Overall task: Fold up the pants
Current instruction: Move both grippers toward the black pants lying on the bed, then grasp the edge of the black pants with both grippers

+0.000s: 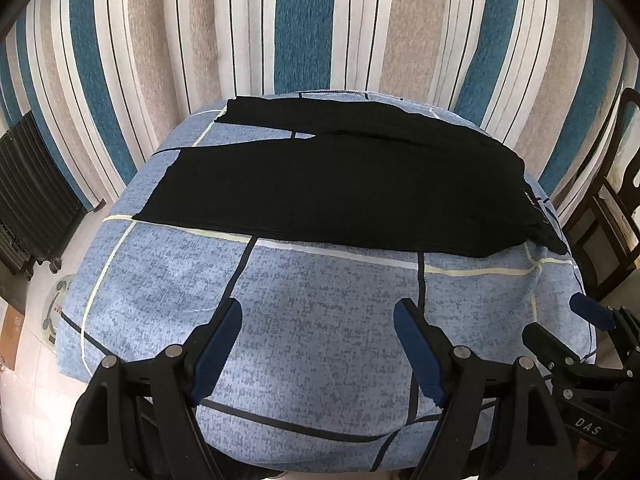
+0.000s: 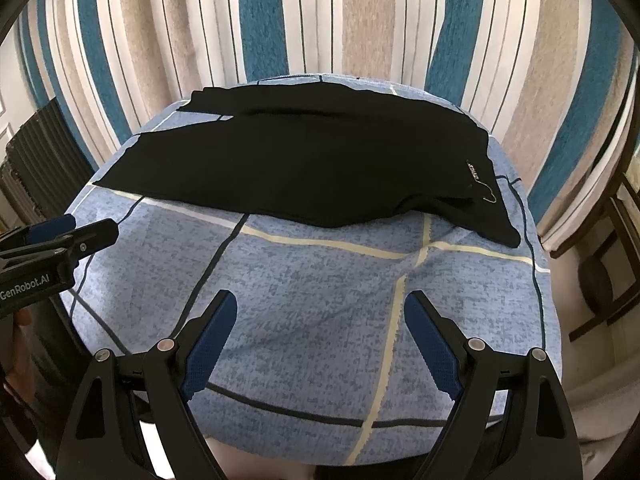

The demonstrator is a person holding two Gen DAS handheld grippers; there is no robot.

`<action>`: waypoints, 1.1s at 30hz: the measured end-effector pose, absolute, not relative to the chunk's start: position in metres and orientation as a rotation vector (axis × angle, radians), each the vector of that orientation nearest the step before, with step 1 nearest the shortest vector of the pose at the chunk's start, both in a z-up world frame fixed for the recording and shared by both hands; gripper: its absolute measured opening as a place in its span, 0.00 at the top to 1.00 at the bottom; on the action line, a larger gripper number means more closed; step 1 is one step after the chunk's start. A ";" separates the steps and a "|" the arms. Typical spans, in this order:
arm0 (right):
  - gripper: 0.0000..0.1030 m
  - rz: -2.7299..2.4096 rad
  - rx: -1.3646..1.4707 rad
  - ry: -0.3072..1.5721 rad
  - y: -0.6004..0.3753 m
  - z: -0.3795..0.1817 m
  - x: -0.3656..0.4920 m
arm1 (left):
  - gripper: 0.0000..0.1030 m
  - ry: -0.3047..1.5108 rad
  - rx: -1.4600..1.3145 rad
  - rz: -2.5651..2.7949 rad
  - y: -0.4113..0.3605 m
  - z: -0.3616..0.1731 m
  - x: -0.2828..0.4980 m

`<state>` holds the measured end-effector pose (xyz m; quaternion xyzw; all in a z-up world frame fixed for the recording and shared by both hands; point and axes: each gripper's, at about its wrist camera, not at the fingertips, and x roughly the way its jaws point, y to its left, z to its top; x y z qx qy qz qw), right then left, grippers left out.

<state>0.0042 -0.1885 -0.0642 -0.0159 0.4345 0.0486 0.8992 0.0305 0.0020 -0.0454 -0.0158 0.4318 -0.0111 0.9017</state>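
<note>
Black pants (image 1: 340, 184) sprawl along the bed's (image 1: 320, 320) far edge; left gripper (image 1: 318, 310) and right gripper (image 2: 320, 304) hover wide open, empty. Risk: pinching the bedcover, or dragging legs askew.

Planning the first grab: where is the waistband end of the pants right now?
In both views the pants lie across the far half of the blue checked cover, waistband end at the right, near the striped curtain.
</note>
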 end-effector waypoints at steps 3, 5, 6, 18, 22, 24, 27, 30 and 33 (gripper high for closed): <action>0.16 0.097 -0.029 0.907 -0.190 -0.067 0.009 | 0.22 0.893 -0.034 -0.029 0.003 -0.049 0.035; 0.16 0.100 -0.018 0.911 -0.193 -0.070 0.012 | 0.22 0.895 -0.047 -0.036 0.005 -0.053 0.038; 0.16 0.102 -0.011 0.912 -0.195 -0.072 0.014 | 0.22 0.896 -0.053 -0.040 0.006 -0.055 0.041; 0.27 0.139 0.226 0.878 -0.242 -0.084 0.045 | 0.22 0.903 -0.187 -0.078 0.033 -0.080 0.075; 0.31 0.128 0.327 0.865 -0.266 -0.090 0.060 | 0.22 0.909 -0.262 -0.068 0.051 -0.090 0.089; 0.31 0.125 0.359 0.857 -0.275 -0.092 0.066 | 0.22 0.914 -0.298 -0.055 0.060 -0.095 0.096; 0.31 0.122 0.398 0.853 -0.285 -0.096 0.075 | 0.22 0.916 -0.328 -0.035 0.071 -0.100 0.102; 0.31 0.122 0.446 0.864 -0.295 -0.104 0.086 | 0.22 0.920 -0.343 -0.013 0.077 -0.104 0.109; 0.31 0.127 0.483 0.854 -0.303 -0.107 0.091 | 0.22 0.919 -0.357 -0.005 0.081 -0.107 0.114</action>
